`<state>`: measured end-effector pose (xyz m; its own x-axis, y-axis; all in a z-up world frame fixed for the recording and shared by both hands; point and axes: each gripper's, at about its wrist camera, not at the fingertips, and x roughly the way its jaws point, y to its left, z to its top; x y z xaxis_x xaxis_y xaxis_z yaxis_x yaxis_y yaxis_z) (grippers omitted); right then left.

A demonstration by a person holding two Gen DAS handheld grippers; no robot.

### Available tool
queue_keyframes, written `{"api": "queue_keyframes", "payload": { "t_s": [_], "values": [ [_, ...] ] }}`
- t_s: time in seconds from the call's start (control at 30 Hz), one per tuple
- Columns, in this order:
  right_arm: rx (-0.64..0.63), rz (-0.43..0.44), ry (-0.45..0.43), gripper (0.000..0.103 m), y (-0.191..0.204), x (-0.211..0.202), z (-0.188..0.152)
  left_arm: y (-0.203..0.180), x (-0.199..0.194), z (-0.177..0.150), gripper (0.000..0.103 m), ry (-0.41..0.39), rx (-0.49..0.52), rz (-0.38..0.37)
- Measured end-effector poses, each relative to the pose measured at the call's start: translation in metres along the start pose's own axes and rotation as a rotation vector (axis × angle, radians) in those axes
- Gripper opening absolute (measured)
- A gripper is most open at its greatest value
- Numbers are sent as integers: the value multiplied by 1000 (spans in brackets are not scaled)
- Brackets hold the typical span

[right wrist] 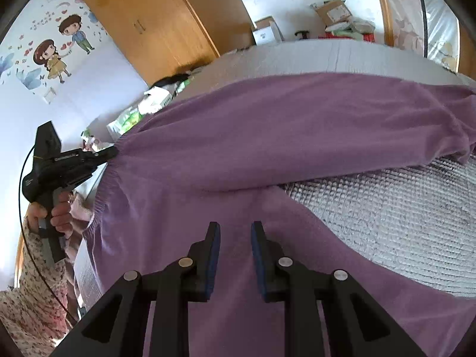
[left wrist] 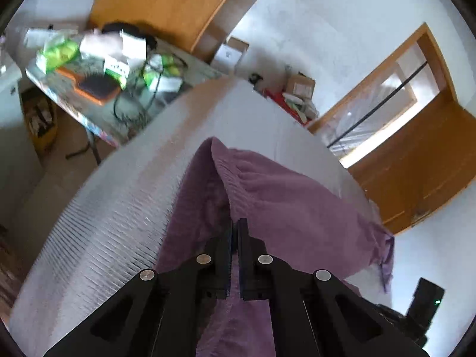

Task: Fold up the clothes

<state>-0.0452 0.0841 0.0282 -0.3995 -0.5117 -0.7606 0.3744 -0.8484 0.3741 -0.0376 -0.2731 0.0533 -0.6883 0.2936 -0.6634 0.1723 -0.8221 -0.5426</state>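
Your left gripper pinches the purple knit trousers' waistband at nine o'clock, your right gripper gapes unladen, folding barely begun.

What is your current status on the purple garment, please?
Left gripper shut on purple garment at its elastic waistband. Right gripper open, over the fabric. Garment draped across white mattress. Nothing blocking.

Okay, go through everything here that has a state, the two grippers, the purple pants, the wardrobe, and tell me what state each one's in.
left gripper: shut on the purple pants at the waistband, lifting that edge.
right gripper: open, above the fabric, holding nothing.
purple pants: spread on the white mattress, one leg folded across, not yet folded up.
wardrobe: doors closed.
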Motion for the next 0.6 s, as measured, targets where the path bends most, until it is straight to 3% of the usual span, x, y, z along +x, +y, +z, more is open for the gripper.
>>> {"api": "queue_keyframes", "payload": {
  "t_s": [0.23, 0.4, 0.6],
  "values": [
    [18, -34, 34, 22, -8, 11, -6, 26, 38, -11, 4, 85, -51, 107],
    [26, -61, 28, 22, -17, 7, -8, 20, 39, -12, 6, 75, -30, 140],
    [88, -133, -51, 22, -46, -20, -2, 12, 29, -11, 8, 45, -10, 170]
  ]
}}
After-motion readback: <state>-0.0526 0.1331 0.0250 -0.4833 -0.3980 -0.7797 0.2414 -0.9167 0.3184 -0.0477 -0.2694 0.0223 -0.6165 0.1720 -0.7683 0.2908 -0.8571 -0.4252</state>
